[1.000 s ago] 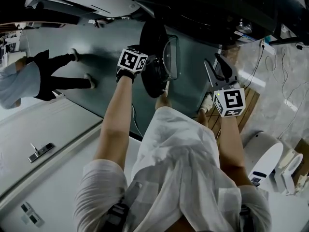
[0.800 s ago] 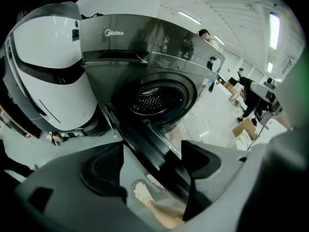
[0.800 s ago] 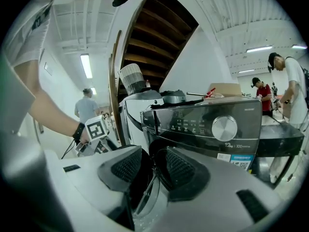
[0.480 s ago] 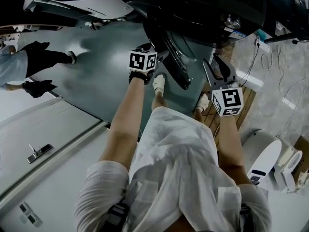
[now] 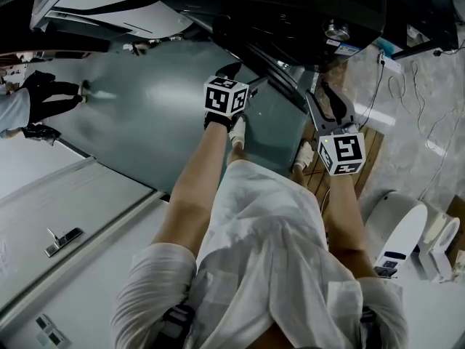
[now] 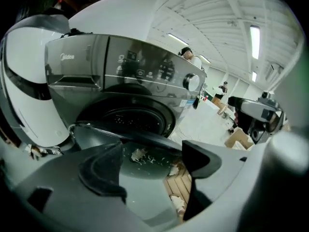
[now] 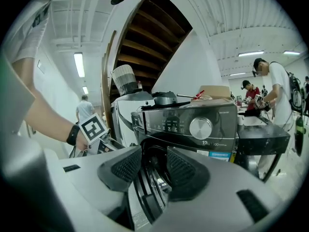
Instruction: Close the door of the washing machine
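Door (image 7: pixel 147 197) of one washing machine (image 7: pixel 193 124) stands ajar; left gripper (image 6: pixel 150 167) and right gripper (image 7: pixel 153 168) both gape, empty.

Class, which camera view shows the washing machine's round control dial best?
The right gripper view: the dial faces the camera, large and unobstructed. The left gripper view shows it smaller, at an angle; the head view shows only a dim glimpse from above.

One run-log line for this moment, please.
door: round dark glass-windowed washer door, ajar | left gripper: open, empty | right gripper: open, empty | task: unfinished
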A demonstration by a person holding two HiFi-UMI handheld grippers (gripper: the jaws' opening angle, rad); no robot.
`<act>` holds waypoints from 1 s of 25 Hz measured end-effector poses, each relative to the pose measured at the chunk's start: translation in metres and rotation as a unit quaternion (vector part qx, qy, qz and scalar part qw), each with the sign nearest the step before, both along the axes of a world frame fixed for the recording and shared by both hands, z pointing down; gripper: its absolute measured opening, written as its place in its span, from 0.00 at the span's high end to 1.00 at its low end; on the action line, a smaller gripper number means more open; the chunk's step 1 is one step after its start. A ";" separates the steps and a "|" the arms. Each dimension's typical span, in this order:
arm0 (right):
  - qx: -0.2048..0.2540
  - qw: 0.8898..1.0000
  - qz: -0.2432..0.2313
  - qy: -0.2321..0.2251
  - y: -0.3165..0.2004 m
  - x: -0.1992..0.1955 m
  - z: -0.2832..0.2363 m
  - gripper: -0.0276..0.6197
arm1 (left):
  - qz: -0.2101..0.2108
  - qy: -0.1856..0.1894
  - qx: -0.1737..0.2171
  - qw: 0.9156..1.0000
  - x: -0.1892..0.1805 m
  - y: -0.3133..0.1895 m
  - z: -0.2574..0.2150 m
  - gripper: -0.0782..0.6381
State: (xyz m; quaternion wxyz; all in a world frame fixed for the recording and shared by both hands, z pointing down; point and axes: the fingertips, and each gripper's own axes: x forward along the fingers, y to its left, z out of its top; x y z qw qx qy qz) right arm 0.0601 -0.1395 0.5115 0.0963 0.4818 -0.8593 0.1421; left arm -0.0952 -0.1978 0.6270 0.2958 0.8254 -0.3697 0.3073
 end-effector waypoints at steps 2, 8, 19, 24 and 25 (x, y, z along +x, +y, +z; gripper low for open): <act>0.001 1.000 0.004 0.001 0.000 0.003 -0.001 0.68 | 0.015 -0.015 0.022 1.000 0.012 0.002 -0.001 0.37; 0.006 1.000 0.025 0.007 -0.003 0.023 -0.005 0.68 | 0.004 -0.054 0.075 0.996 0.039 -0.005 0.000 0.36; 0.014 0.998 0.051 0.025 -0.016 0.056 -0.006 0.68 | -0.054 -0.051 0.155 0.985 0.055 -0.039 0.002 0.38; 0.014 0.998 0.045 0.036 -0.025 0.058 -0.005 0.69 | -0.073 -0.028 0.182 0.980 0.060 -0.057 -0.001 0.46; 0.013 0.998 0.043 0.037 -0.028 0.059 -0.005 0.69 | -0.073 -0.027 0.187 0.979 0.062 -0.061 -0.001 0.46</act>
